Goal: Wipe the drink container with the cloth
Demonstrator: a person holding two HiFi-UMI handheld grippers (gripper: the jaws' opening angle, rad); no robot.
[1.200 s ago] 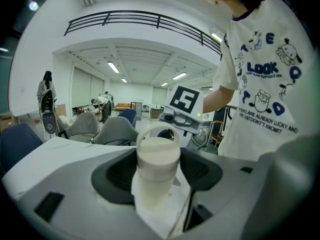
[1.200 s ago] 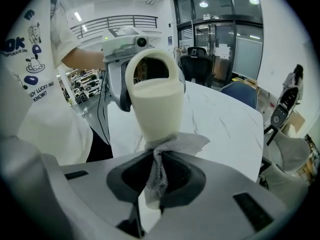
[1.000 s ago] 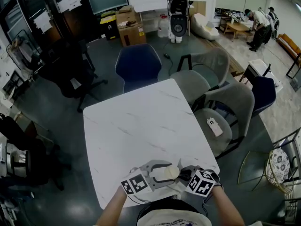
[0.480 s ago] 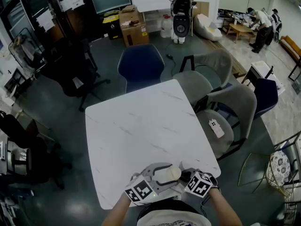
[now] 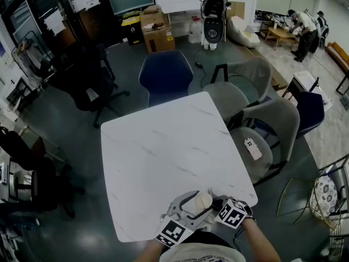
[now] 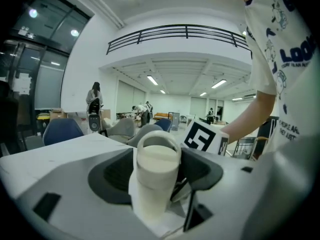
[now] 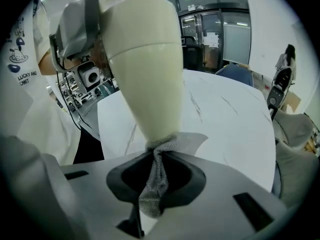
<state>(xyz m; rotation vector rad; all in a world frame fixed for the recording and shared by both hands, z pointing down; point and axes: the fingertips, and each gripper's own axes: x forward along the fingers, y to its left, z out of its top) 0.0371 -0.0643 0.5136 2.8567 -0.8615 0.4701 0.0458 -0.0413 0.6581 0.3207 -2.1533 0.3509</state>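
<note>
A cream drink container (image 5: 203, 201) is held off the near edge of the white marble table (image 5: 163, 146). My left gripper (image 5: 192, 207) is shut on its body, and in the left gripper view the container (image 6: 154, 176) stands between the jaws (image 6: 157, 184) with its handled top pointing away. My right gripper (image 5: 219, 205) is shut on a grey cloth (image 7: 154, 184), which is bunched against the narrow end of the container (image 7: 147, 69). In the right gripper view, the left gripper (image 7: 75, 29) clasps the wide end of the container.
A blue chair (image 5: 165, 75) stands at the table's far side and grey chairs (image 5: 272, 124) at its right, one with a white remote (image 5: 252, 148) on its seat. A black office chair (image 5: 90, 86) is at the far left. People work at the far right.
The left gripper has swung down and to the right in the head view, turning the container so that its end faces up. The right gripper stays pressed to it with the cloth.
</note>
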